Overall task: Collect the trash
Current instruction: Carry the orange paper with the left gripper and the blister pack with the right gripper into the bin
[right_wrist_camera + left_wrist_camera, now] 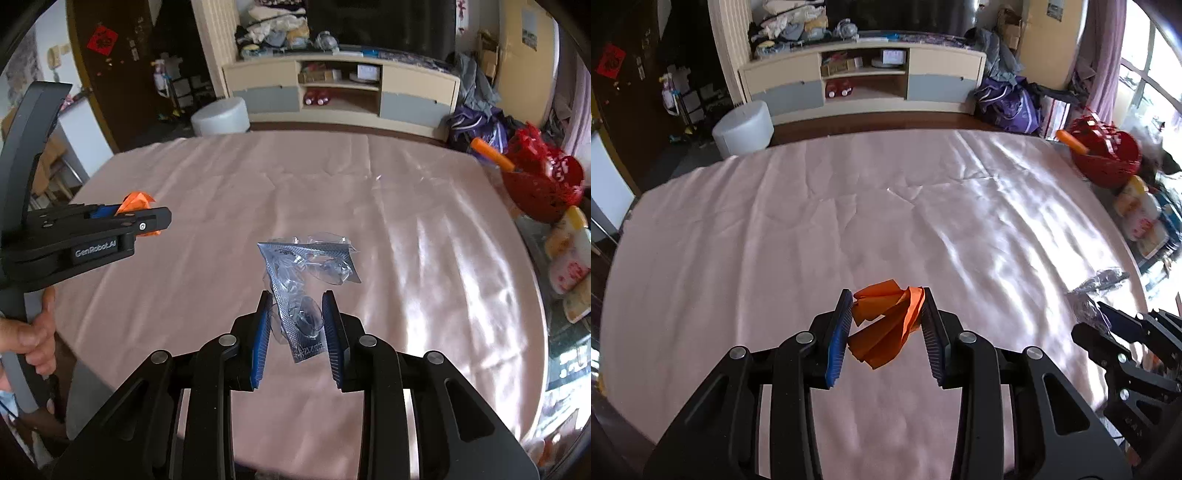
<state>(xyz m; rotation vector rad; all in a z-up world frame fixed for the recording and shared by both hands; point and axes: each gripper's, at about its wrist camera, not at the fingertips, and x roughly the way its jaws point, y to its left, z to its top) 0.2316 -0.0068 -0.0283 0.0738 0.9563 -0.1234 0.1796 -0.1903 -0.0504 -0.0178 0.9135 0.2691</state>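
Note:
My left gripper [888,301] is shut on a crumpled orange paper [884,325] and holds it above the pink tablecloth [775,229]. It also shows in the right wrist view [162,218] at the left, with the orange paper [136,201] between its fingers. My right gripper [297,302] is shut on a clear blister pack with silver foil [306,273], held above the cloth. The right gripper also shows in the left wrist view [1104,314] at the right edge, holding the blister pack [1093,291].
A red mesh basket [1108,155] with an orange stick [1071,142] stands past the table's far right edge, also seen in the right wrist view [543,184]. Packets [569,269] lie beside the table at right. A white stool [742,129] and a TV cabinet [864,81] stand beyond.

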